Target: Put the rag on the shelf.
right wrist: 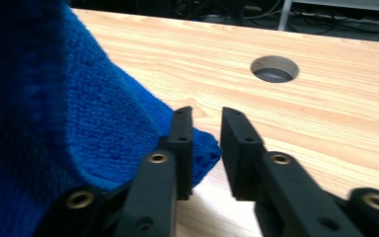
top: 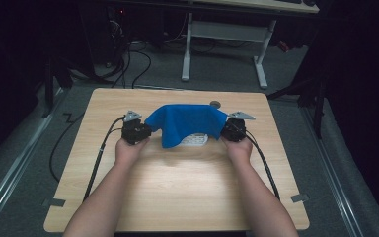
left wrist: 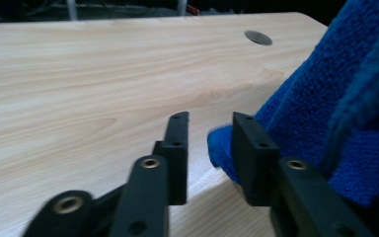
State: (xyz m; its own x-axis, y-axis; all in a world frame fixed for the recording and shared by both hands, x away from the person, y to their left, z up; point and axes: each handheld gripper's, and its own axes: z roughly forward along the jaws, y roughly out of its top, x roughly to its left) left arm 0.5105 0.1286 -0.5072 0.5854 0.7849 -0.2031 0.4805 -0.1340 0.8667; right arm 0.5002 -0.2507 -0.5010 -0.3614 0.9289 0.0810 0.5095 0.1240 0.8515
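A blue cloth (top: 185, 121) lies humped in the middle of the far half of the table, draped over a white object (top: 196, 140) that pokes out from its near edge. My left gripper (top: 137, 129) is at the cloth's left end and my right gripper (top: 233, 129) at its right end. In the left gripper view the gripper (left wrist: 209, 118) stands open, and a corner of the cloth (left wrist: 335, 98) reaches into the gap beside the right jaw. In the right gripper view the gripper (right wrist: 207, 112) is open too, with a cloth (right wrist: 54, 98) corner low in its gap.
The light wooden table (top: 177, 182) has a round cable hole (top: 215, 104) just behind the cloth. A cable trails from each gripper toward the near table edge. A white desk frame (top: 227, 34) stands on the floor beyond the table.
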